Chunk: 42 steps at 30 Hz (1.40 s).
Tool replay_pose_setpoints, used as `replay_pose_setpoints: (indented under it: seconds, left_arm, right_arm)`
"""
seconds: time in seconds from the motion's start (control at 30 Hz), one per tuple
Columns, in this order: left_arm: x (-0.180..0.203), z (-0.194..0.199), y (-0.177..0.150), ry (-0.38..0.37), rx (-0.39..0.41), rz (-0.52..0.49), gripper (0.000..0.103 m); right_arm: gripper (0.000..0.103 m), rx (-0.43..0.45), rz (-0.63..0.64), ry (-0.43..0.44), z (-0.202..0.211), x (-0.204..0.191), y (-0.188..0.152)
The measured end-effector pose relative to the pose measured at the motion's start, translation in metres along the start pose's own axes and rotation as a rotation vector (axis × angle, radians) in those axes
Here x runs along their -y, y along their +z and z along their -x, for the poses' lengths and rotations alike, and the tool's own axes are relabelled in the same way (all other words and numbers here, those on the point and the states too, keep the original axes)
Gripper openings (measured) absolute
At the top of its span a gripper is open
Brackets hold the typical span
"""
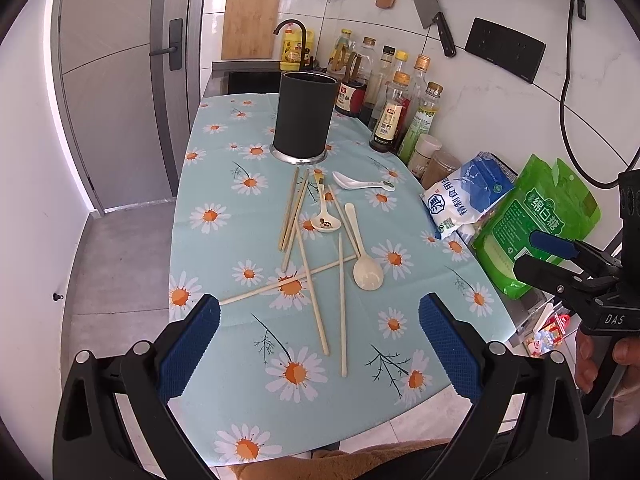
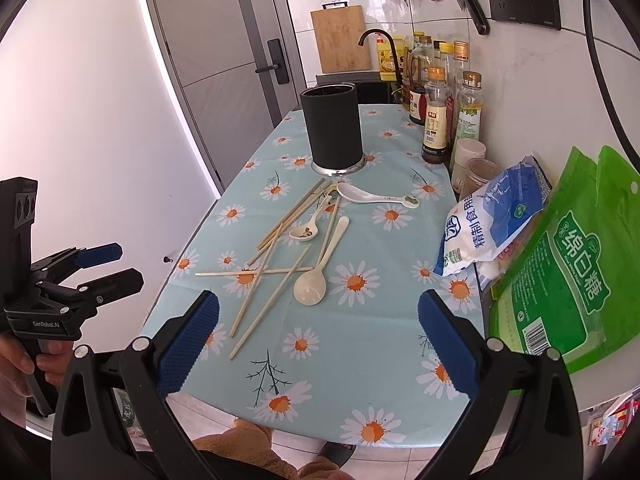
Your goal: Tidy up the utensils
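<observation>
Several wooden chopsticks (image 1: 312, 280) (image 2: 264, 280) lie scattered on the daisy tablecloth (image 1: 224, 344) (image 2: 344, 344). Among them are a cream spoon (image 1: 366, 268) (image 2: 314, 280), a small patterned spoon (image 1: 325, 220) (image 2: 306, 231) and a white ceramic spoon (image 1: 360, 182) (image 2: 376, 196). A dark cylindrical utensil holder (image 1: 304, 116) (image 2: 333, 128) stands upright behind them. My left gripper (image 1: 319, 344) is open and empty above the table's near edge; it also shows in the right wrist view (image 2: 120, 266). My right gripper (image 2: 318, 344) is open and empty; it also shows in the left wrist view (image 1: 528, 254).
Sauce and oil bottles (image 1: 392, 116) (image 2: 444, 112) line the right wall. A blue-white salt bag (image 1: 464, 196) (image 2: 488, 220) and a green sugar bag (image 1: 536, 224) (image 2: 568, 272) lie at the right. A sink faucet (image 1: 292, 36) and cutting board (image 1: 250, 26) stand at the back.
</observation>
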<state>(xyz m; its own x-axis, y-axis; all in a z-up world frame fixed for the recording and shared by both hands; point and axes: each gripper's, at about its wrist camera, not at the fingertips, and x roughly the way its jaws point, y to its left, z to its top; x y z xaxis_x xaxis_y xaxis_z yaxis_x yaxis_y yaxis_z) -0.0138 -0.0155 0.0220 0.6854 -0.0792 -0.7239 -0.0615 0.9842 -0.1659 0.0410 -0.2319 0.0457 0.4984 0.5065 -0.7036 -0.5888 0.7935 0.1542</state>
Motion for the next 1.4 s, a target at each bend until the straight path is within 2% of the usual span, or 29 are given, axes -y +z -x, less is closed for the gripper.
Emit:
replay_pose_setpoints:
  seconds: [1.4]
  left_arm:
    - [0.004, -0.007, 0.001, -0.015, -0.037, -0.008, 0.097]
  right_arm:
    - [0.098, -0.042, -0.007, -0.008, -0.011, 0.003, 0.003]
